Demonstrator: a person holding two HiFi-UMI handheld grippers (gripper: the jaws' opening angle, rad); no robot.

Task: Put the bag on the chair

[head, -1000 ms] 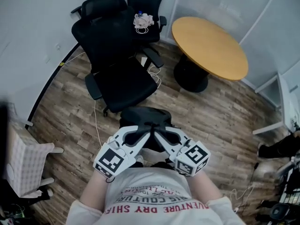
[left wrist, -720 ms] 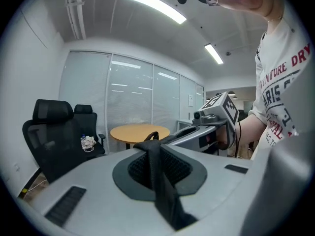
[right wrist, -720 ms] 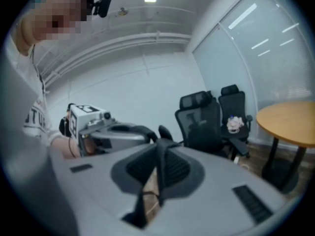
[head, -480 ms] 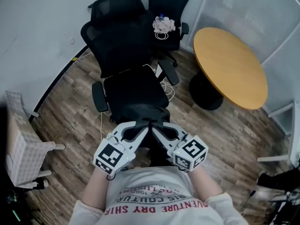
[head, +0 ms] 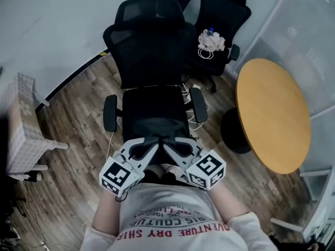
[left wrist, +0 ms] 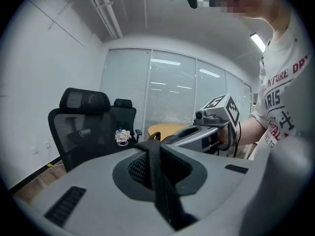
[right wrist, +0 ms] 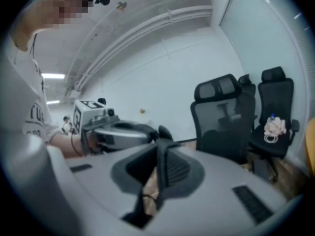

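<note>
The chair point(head: 152, 101) now sits squarely ahead instead of off to the side. The left gripper point(head: 153, 149) and right gripper point(head: 170, 149), jaws nearly closed, each pinch a strap point(left wrist: 157, 181), so the bag point(head: 157, 132) hangs over the chair's front seat edge, ready for lowering.

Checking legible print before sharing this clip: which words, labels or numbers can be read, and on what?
"VENTURE DRY SHIR": white shirt, upside down in the head view, ends cut off.
"NTURE DR", "ARIS": same shirt, left gripper view.
Shirt's upper line: too blurred.
Marker cubes: square patterns only, no letters.
</note>
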